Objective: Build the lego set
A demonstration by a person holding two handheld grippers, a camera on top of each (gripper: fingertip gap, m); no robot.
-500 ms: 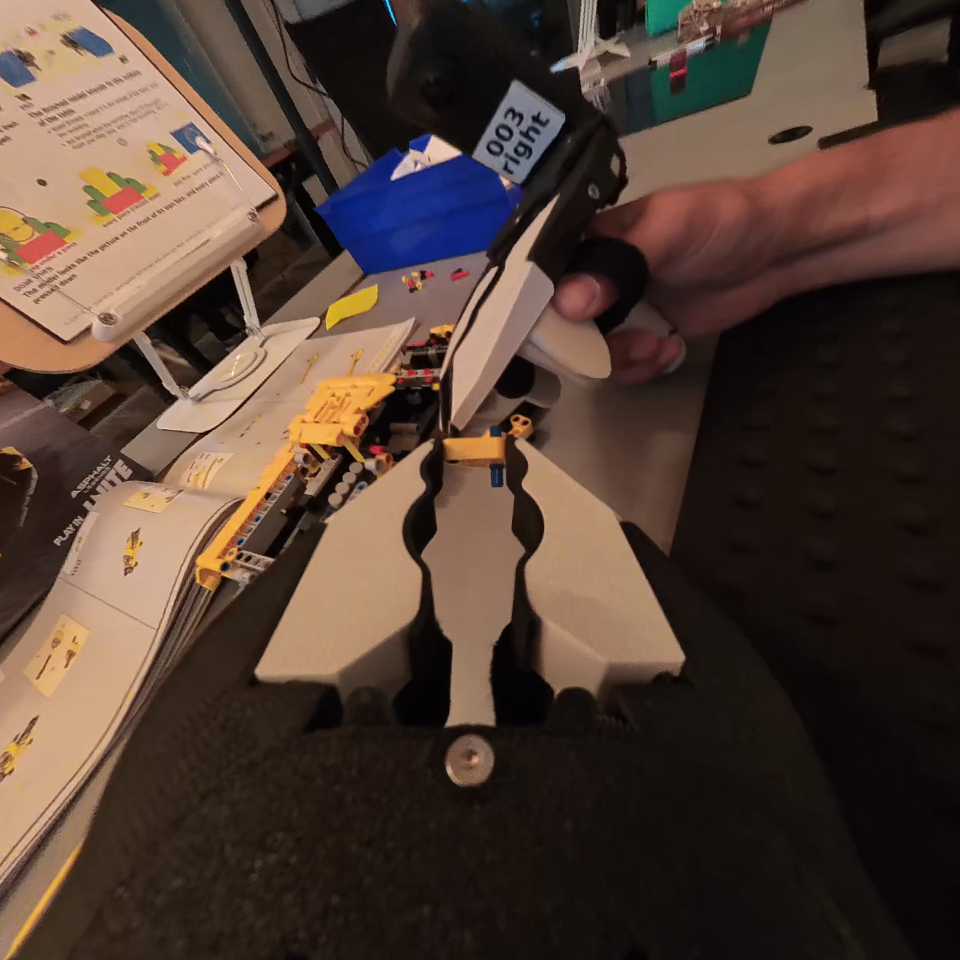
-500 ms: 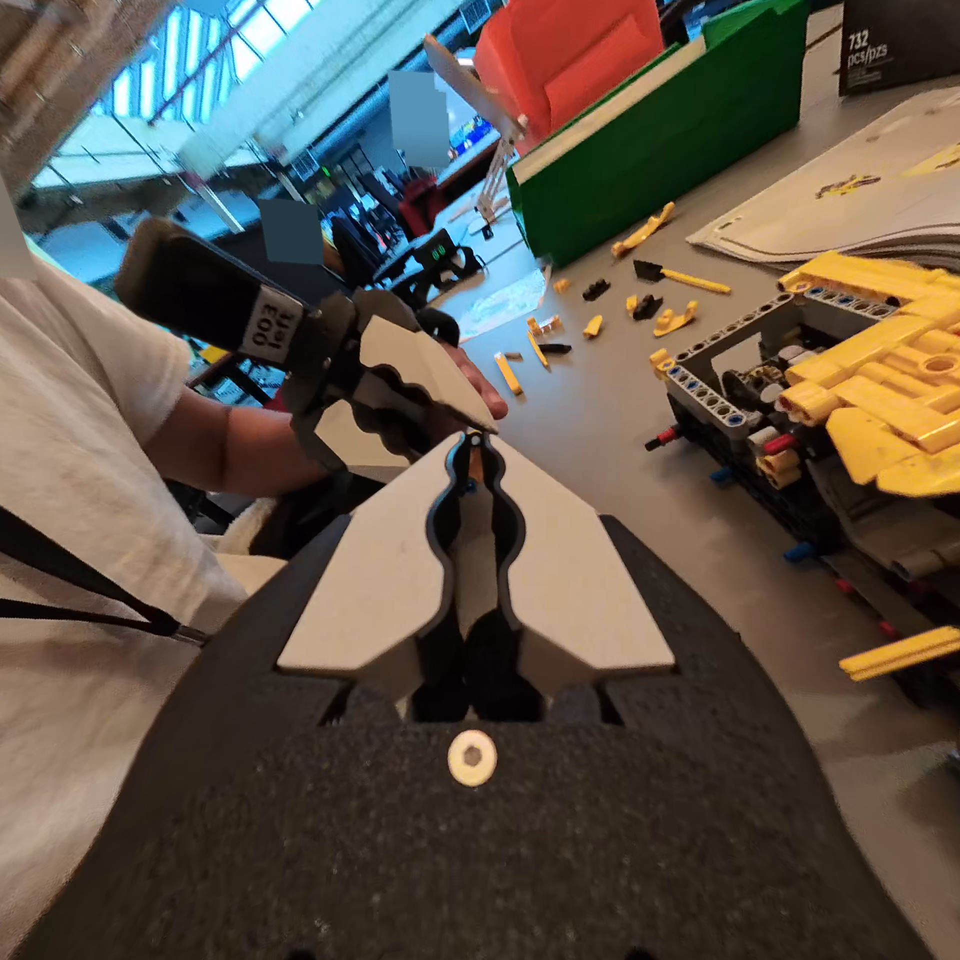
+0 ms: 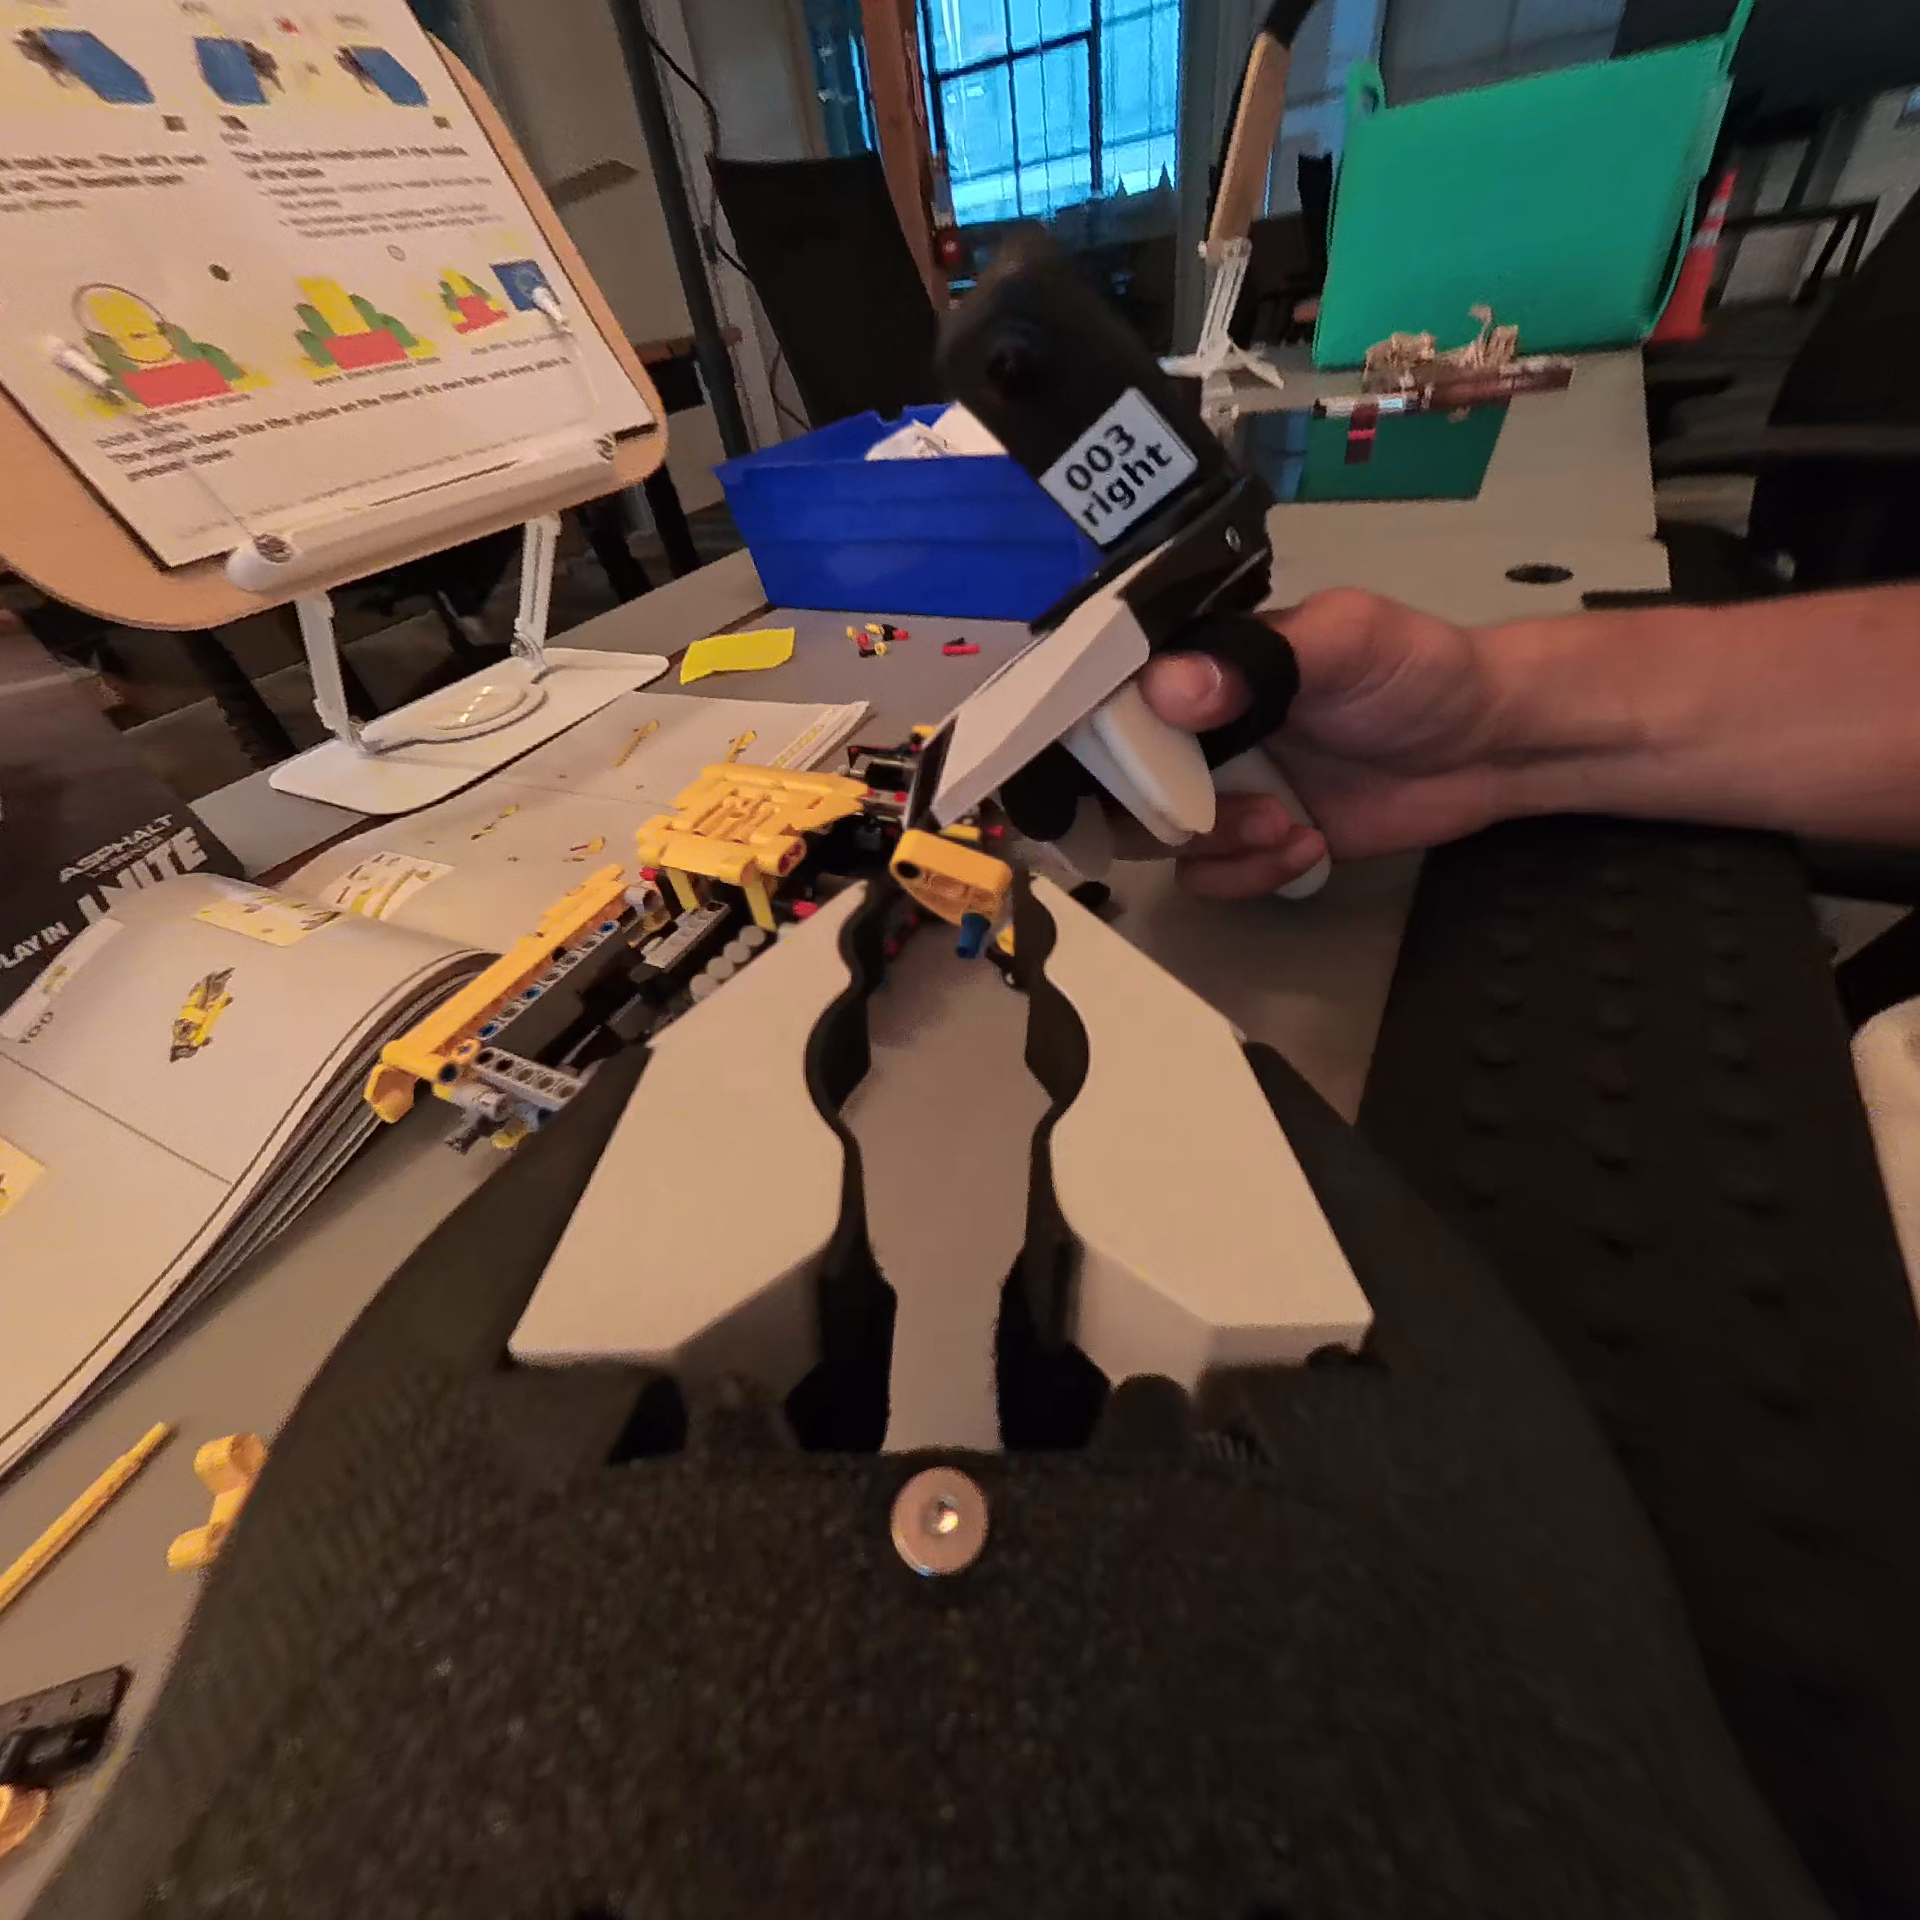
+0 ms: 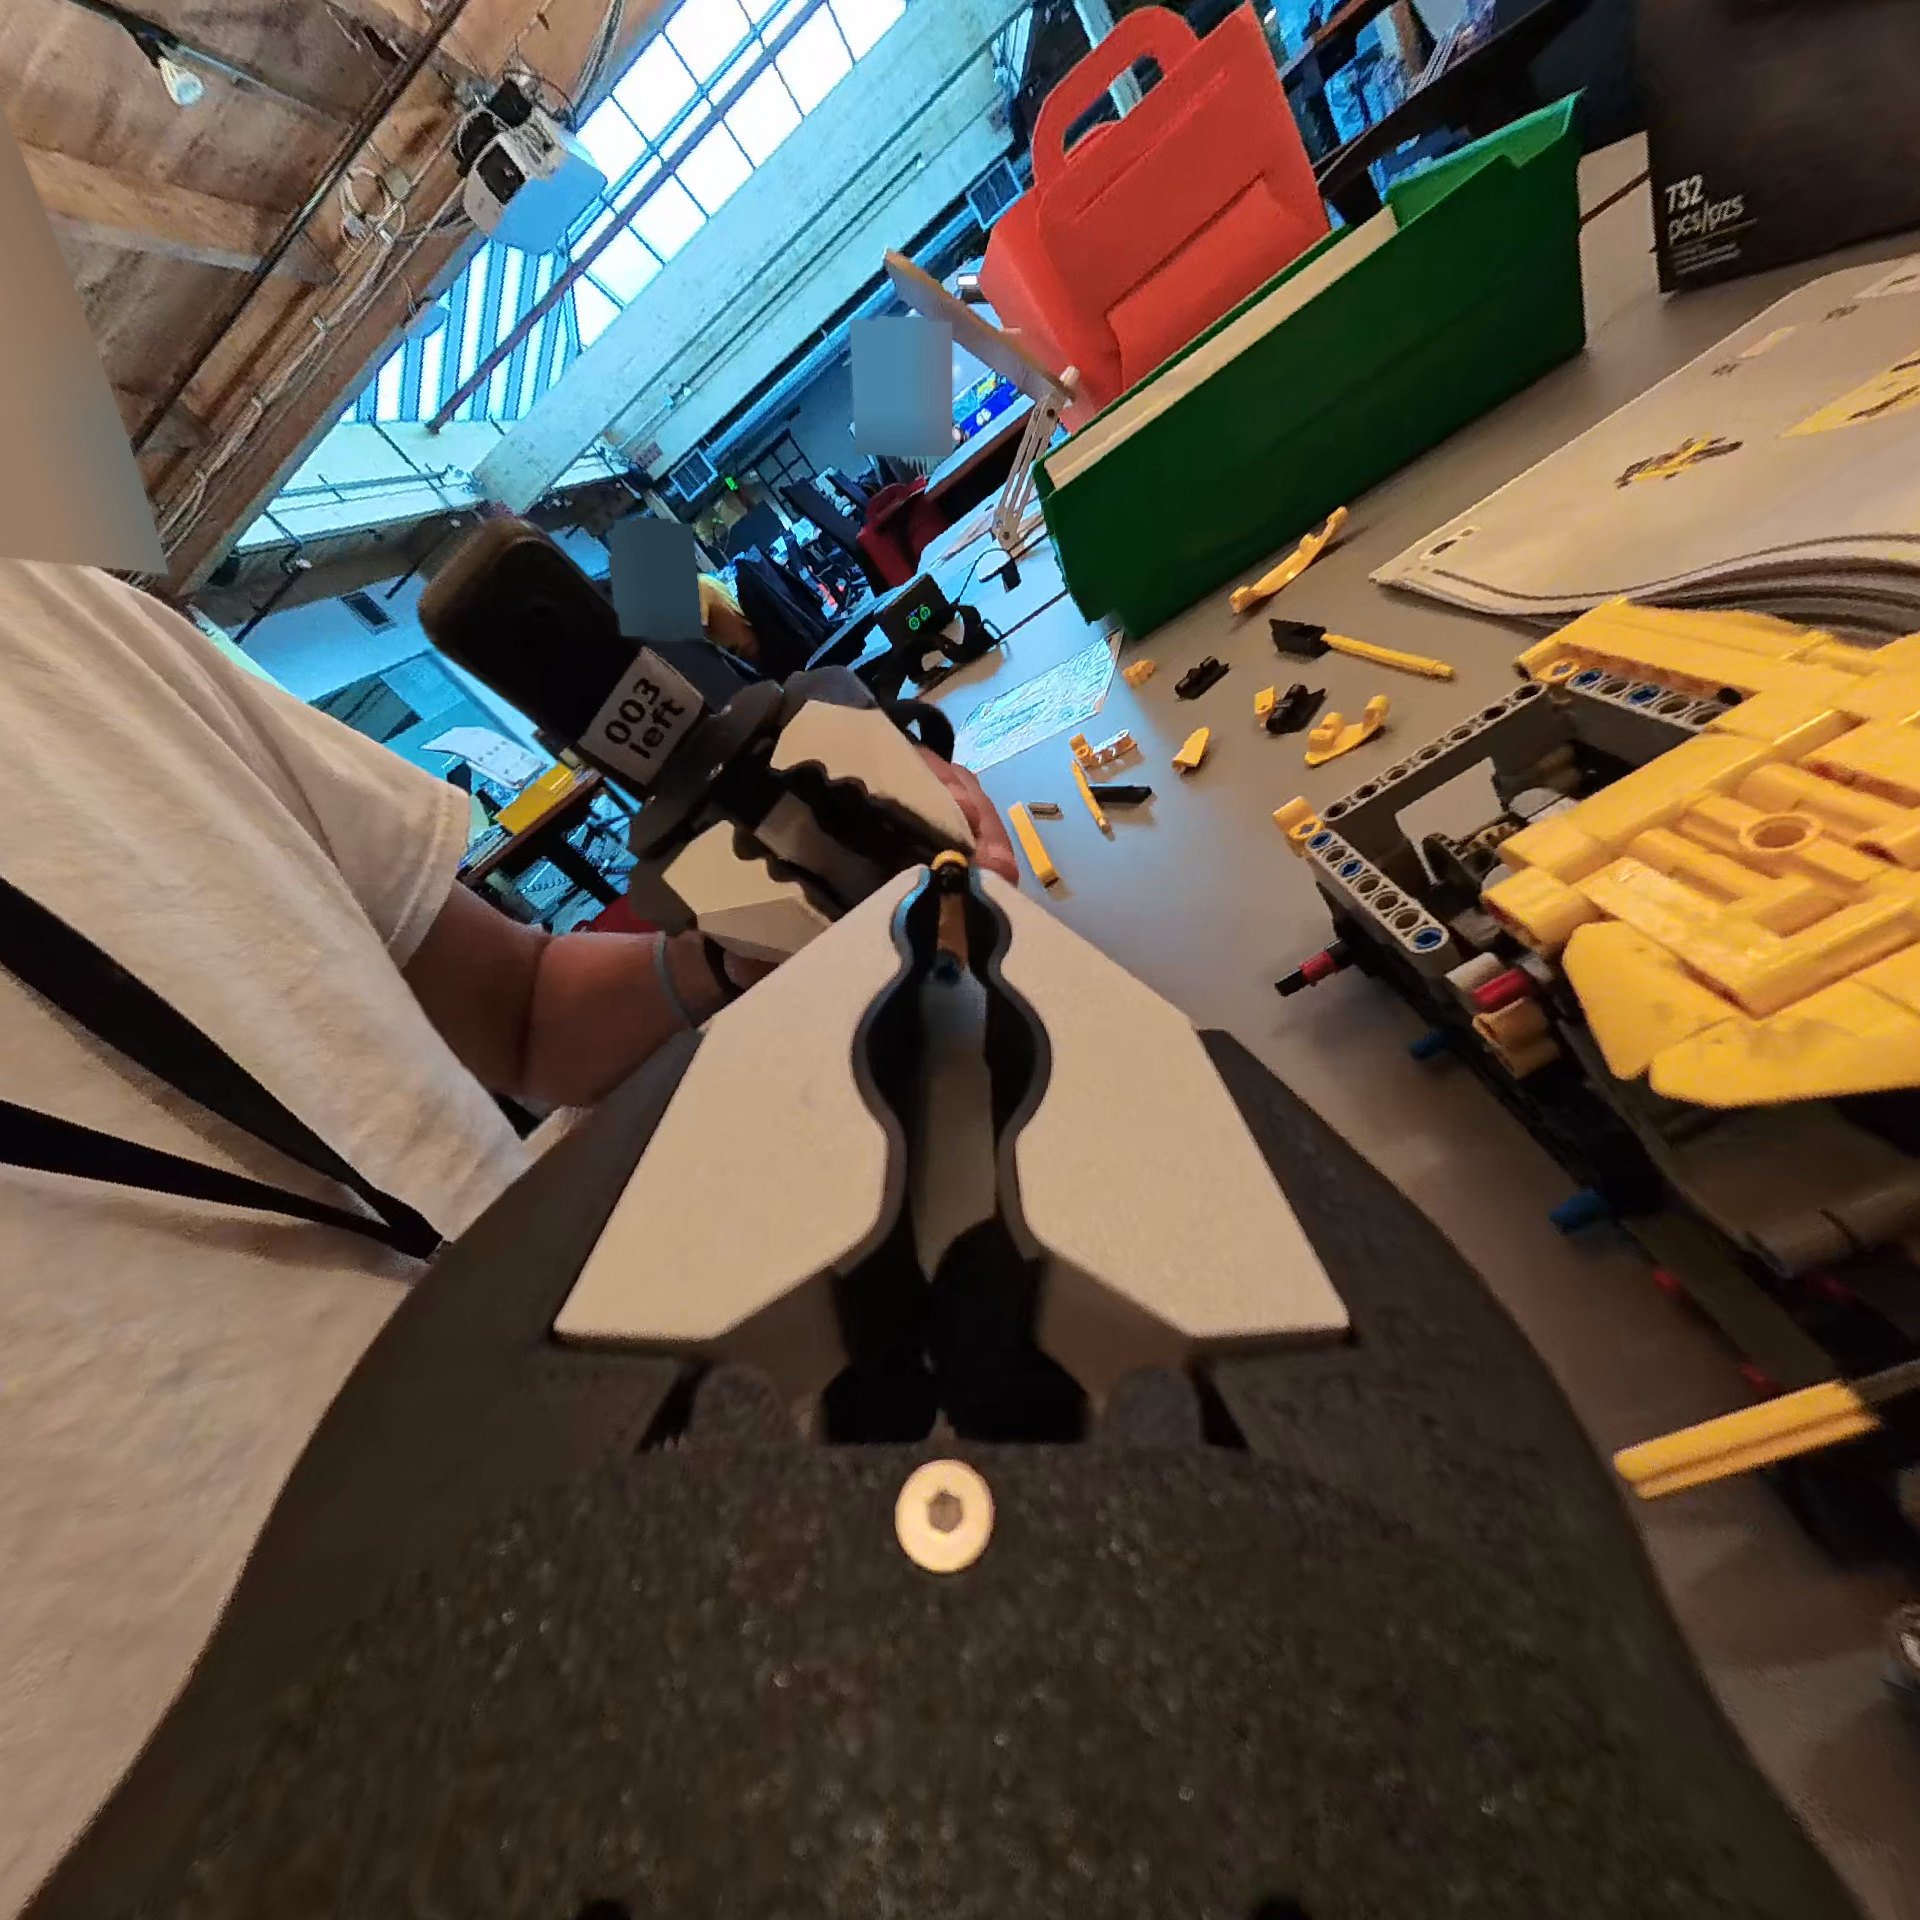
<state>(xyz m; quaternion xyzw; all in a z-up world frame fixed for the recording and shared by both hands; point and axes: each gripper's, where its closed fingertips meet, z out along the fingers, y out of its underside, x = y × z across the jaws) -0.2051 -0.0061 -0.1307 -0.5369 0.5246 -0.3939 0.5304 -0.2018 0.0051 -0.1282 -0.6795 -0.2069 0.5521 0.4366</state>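
Two grippers are held tip to tip above the grey table (image 4: 1195, 935). A small yellow piece (image 3: 951, 878) with a blue pin is clamped at the right gripper (image 4: 948, 883) tips. The left gripper (image 3: 940, 904) jaws are spread apart around that piece. A part-built yellow model (image 4: 1683, 883) is seen at three o'clock of the right gripper, with loose parts (image 4: 1288, 707) scattered at one o'clock.
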